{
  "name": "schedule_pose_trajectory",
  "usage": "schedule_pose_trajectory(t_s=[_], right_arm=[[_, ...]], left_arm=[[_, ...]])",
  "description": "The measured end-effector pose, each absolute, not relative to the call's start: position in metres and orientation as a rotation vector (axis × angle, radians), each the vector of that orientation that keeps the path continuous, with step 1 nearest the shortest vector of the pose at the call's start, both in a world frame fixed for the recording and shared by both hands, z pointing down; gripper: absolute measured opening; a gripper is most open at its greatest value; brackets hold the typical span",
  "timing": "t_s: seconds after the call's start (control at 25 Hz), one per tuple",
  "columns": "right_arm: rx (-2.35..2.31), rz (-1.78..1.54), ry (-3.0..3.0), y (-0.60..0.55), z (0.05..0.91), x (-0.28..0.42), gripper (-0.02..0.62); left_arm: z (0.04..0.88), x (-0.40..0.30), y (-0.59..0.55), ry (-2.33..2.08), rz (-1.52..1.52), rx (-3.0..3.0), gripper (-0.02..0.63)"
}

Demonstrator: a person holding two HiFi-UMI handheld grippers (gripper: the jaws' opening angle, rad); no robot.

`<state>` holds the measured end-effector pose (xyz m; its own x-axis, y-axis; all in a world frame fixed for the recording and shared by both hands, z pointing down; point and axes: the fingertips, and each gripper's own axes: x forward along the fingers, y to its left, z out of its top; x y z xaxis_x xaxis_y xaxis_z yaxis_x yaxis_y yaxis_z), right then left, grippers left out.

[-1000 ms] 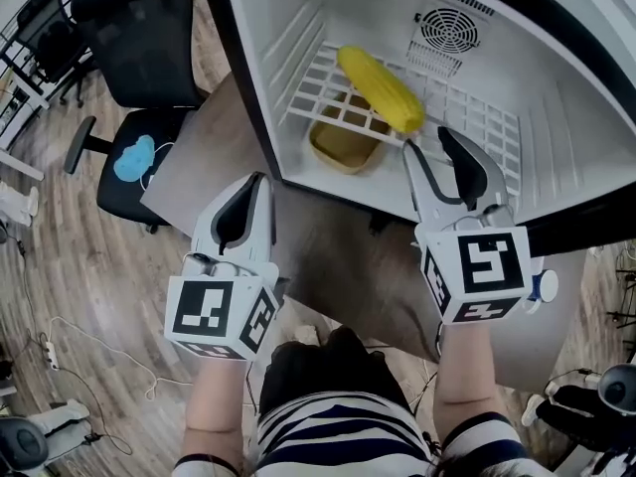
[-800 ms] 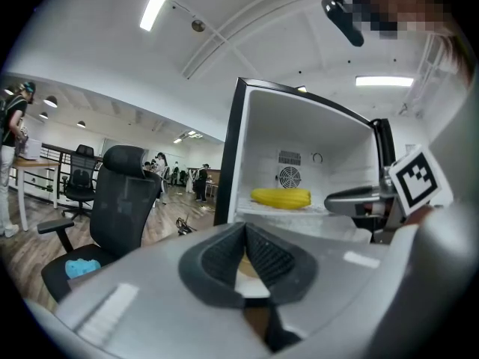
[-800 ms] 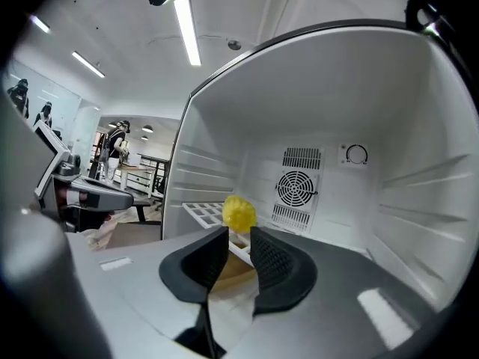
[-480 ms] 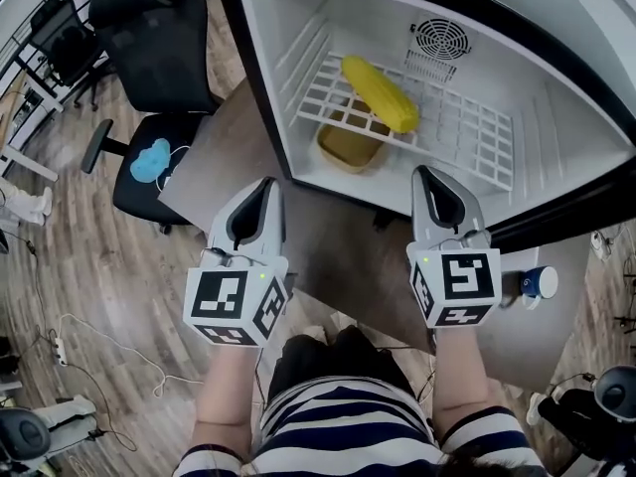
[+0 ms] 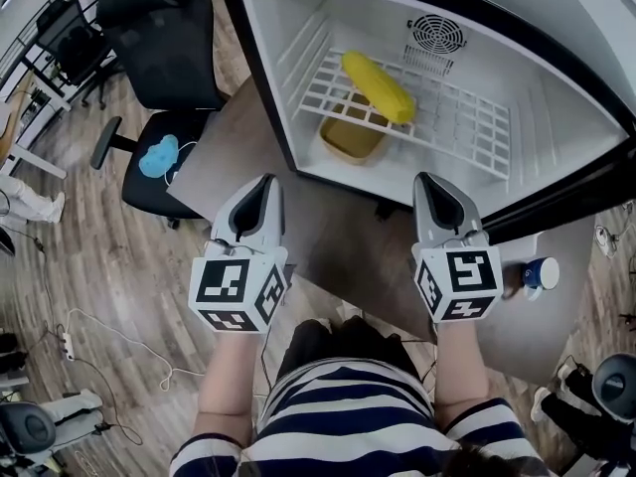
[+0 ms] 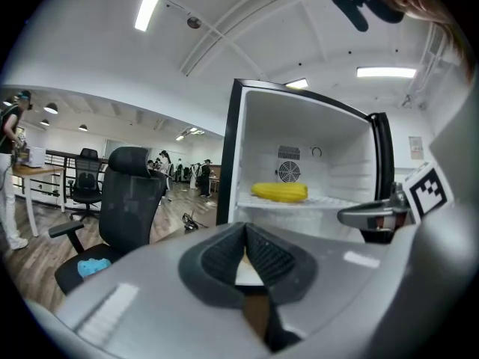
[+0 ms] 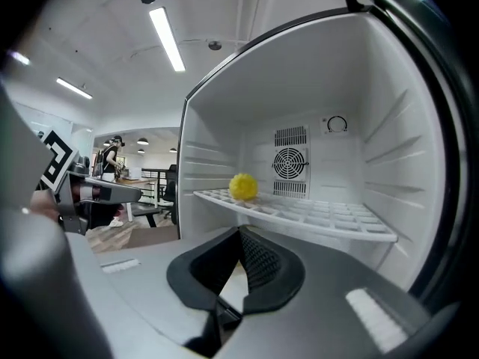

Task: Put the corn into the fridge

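Note:
A yellow corn cob [image 5: 379,86] lies on the white wire shelf [image 5: 467,127] inside the open fridge [image 5: 266,87]; it also shows as the corn [image 6: 279,191] in the left gripper view and end-on as the corn [image 7: 242,187] in the right gripper view. My right gripper [image 5: 434,189] is shut and empty, outside the fridge in front of its lower edge. My left gripper [image 5: 259,193] is shut with nothing in it, over the brown table [image 5: 328,246] left of the fridge opening. Both sets of jaws meet, seen at the left gripper [image 6: 245,239] and the right gripper [image 7: 239,247].
A yellow container [image 5: 351,137] sits under the wire shelf. A fan grille [image 5: 437,34] is on the fridge's back wall. A black office chair [image 5: 159,68] with a blue object [image 5: 159,155] on its seat stands left. A blue cup [image 5: 542,272] sits on the table at right.
My right gripper let go of nothing visible: its jaws went from open near the corn to shut, and it drew back out of the fridge. The corn stayed on the shelf.

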<state>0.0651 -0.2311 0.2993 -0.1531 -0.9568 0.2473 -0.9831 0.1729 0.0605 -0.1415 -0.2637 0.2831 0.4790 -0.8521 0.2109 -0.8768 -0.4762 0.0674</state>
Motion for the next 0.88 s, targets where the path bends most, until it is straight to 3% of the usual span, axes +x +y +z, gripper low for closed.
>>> schedule_pose_trajectory(t_s=[0.88], right_arm=[[1.823,0.355,-2.192,-0.201,0.350,0.062,-0.006]], left_arm=[[0.329,-0.177,-0.242,-1.547,0.316,2.426,0.000]])
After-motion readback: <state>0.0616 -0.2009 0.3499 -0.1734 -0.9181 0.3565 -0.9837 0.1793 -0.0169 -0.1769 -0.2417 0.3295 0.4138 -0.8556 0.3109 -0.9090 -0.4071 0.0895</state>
